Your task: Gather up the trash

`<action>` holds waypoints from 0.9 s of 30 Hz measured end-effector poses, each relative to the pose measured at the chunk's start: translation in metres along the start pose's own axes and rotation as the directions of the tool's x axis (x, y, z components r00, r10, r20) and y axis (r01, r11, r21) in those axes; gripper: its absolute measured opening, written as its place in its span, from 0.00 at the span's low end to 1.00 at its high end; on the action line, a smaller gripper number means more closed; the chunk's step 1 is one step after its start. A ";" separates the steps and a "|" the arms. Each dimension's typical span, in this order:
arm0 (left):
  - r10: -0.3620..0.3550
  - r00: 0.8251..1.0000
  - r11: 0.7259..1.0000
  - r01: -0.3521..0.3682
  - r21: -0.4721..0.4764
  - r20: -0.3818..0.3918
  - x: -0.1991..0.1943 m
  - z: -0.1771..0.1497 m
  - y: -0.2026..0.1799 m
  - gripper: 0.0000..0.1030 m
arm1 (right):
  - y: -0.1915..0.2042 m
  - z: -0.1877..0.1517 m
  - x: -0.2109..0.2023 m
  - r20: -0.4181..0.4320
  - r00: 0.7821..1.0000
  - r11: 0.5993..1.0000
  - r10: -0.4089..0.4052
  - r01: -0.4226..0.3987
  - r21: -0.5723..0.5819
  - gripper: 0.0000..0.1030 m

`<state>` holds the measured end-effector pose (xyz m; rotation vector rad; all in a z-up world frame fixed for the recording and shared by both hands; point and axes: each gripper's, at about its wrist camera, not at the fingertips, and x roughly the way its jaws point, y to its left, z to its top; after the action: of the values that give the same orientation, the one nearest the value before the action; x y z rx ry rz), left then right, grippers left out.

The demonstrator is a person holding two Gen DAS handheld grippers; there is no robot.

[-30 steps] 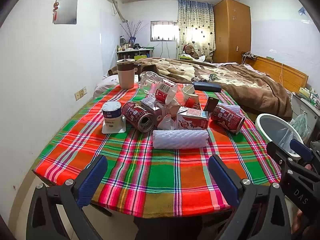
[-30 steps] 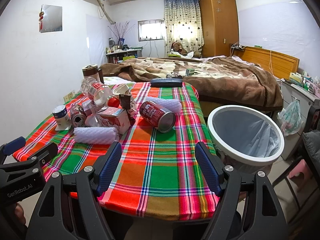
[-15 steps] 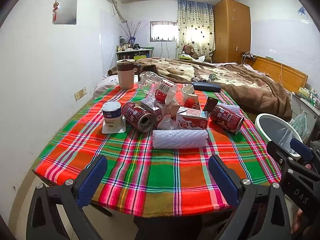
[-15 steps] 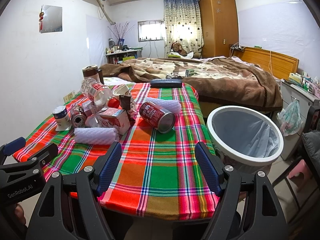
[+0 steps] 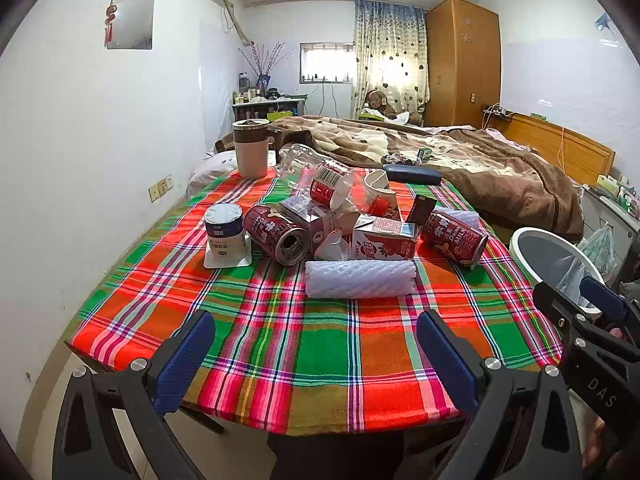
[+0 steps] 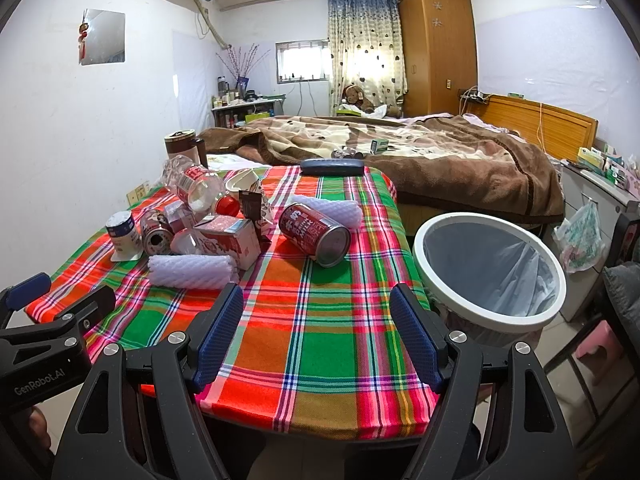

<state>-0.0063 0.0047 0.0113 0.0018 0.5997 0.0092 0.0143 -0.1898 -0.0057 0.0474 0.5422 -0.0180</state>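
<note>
Trash lies piled on a plaid tablecloth [image 5: 320,344]: two red cans [image 5: 278,234] [image 6: 316,234], a milk carton [image 5: 384,244], a clear plastic bottle [image 5: 316,178], a white foam sleeve [image 5: 360,278] and a small white cup [image 5: 224,230]. A white bin with a liner [image 6: 490,268] stands at the table's right side. My left gripper [image 5: 316,354] is open and empty at the near table edge. My right gripper [image 6: 316,332] is open and empty, also at the near edge, left of the bin.
A beige tumbler [image 5: 251,154] and a dark case [image 5: 412,174] sit at the table's far end. A bed with a brown blanket [image 6: 420,152] lies behind. A wall is on the left; a pink stool [image 6: 600,352] stands right of the bin.
</note>
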 end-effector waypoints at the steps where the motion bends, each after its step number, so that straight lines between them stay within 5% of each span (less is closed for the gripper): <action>1: -0.002 1.000 1.000 0.002 0.001 -0.001 0.000 0.001 0.000 0.99 | 0.000 0.000 0.000 -0.001 1.000 1.000 -0.001 0.001 0.000 0.75; 18: 0.010 0.999 1.000 -0.009 0.025 -0.041 0.039 0.018 0.037 0.99 | -0.017 0.024 0.044 0.002 1.000 0.999 0.013 -0.013 -0.034 0.75; 27: -0.132 0.988 0.987 0.139 0.082 -0.083 0.080 0.035 0.031 0.98 | -0.017 0.043 0.109 -0.119 0.990 0.992 0.073 -0.084 -0.089 0.75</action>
<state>0.0789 0.0369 -0.0048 0.0455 0.6760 -0.1497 0.1295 -0.2093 -0.0261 -0.0220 0.6565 0.0878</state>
